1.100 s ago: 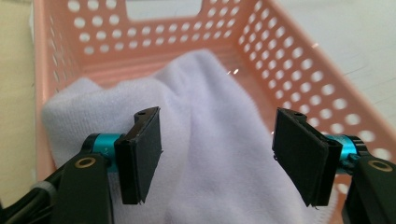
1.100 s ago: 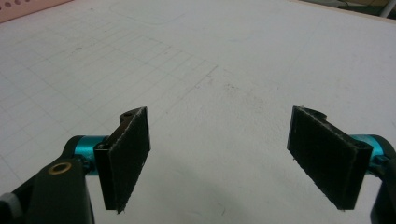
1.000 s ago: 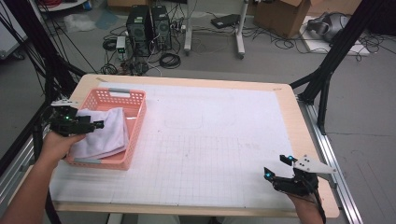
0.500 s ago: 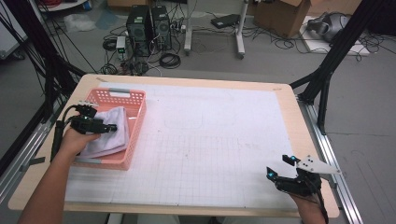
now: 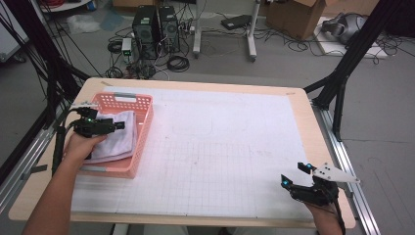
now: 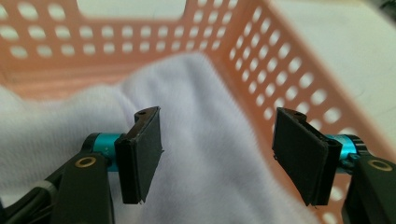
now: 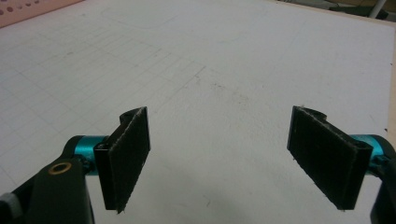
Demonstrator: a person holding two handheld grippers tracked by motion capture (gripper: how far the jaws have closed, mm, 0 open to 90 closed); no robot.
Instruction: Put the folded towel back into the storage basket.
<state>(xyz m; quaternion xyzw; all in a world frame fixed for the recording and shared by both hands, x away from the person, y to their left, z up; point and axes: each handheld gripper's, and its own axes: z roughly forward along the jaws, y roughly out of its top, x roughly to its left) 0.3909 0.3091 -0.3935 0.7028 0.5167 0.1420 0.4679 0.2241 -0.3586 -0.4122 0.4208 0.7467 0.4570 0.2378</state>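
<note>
1. Left gripper (image 5: pixel 117 126): left of the high view, over the basket. Jaws stand wide and hold nothing. In the left gripper view (image 6: pixel 217 156) the towel lies between and beneath the pads, with the basket's right wall just past the right pad.
2. Basket (image 5: pixel 144 128): pink, perforated plastic, at the left of the table, with a handle slot in its far wall (image 6: pixel 154 18).
3. Contents of the basket: one white towel (image 5: pixel 117 142), rumpled, covering most of the floor; nothing else can be made out inside.
4. Step in hand, as judged: the reach for the towel, grasp not yet made.
5. Next move, as judged: lower the pads onto a raised fold, then close, keeping clear of the right wall.
6. Table (image 5: pixel 235 142): white gridded sheet, centre of the frame.
7. Right gripper (image 5: pixel 293 182): lower right of the high view, jaws wide, holding nothing, idle above the sheet (image 7: pixel 219 88).
</note>
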